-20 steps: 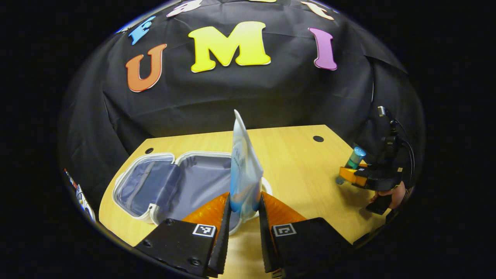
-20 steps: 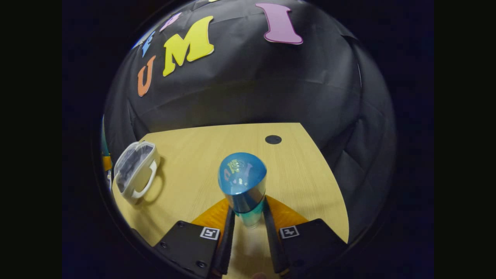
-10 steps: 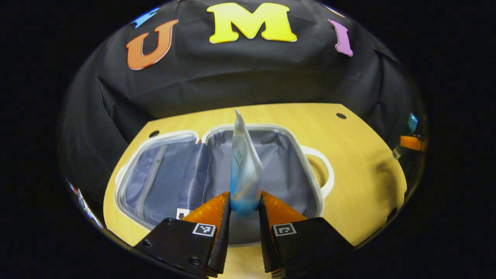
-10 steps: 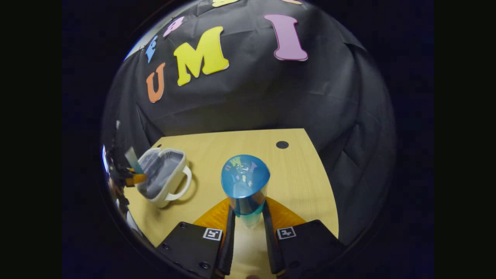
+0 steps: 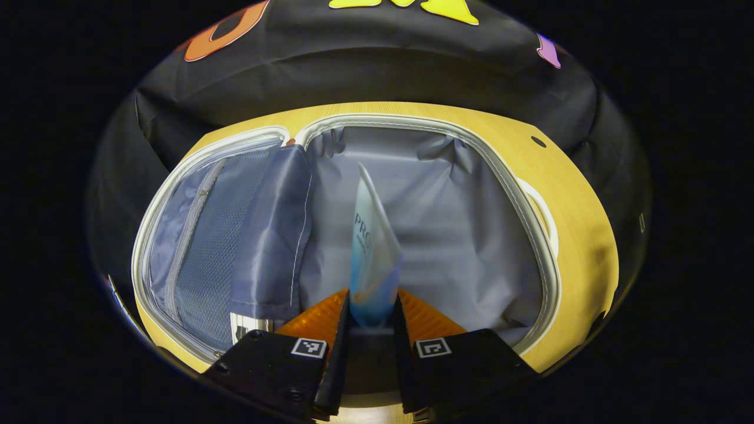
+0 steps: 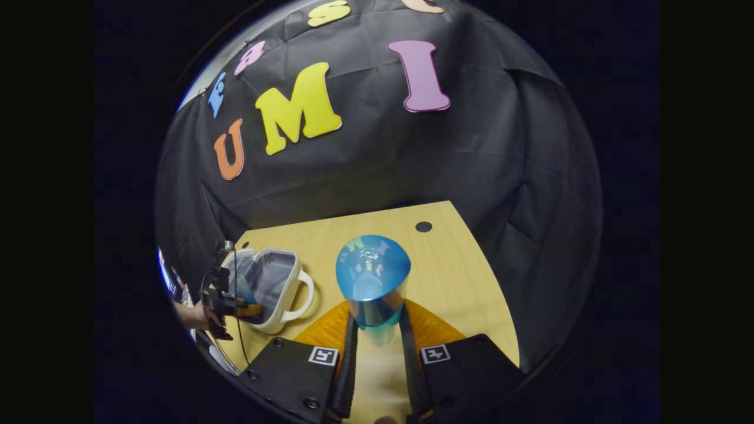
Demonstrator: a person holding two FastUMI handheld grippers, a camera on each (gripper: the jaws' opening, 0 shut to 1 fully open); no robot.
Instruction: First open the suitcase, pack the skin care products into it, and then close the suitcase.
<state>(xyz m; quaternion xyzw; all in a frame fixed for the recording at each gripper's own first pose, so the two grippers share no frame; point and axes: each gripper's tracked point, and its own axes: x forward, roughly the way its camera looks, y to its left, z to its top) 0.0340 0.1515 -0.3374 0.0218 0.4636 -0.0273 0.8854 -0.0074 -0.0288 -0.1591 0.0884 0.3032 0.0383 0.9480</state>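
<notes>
left tool [image 5: 370, 312] clamped on a white-blue tube [image 5: 372, 259], held upright over the open suitcase [image 5: 533, 235] lining, right tool [image 6: 377, 330] gripped a blue-capped bottle [image 6: 373, 282] above the wooden surface [image 6: 459, 282], suitcase well off to its left

Even overhead light, soft shadows, strong fisheye bending at edges — sharp centre

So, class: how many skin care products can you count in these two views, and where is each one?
2. A squeeze tube is held by the left claw over the open suitcase; a blue-capped bottle is in the right claw above the table. Others may be hidden.
</notes>
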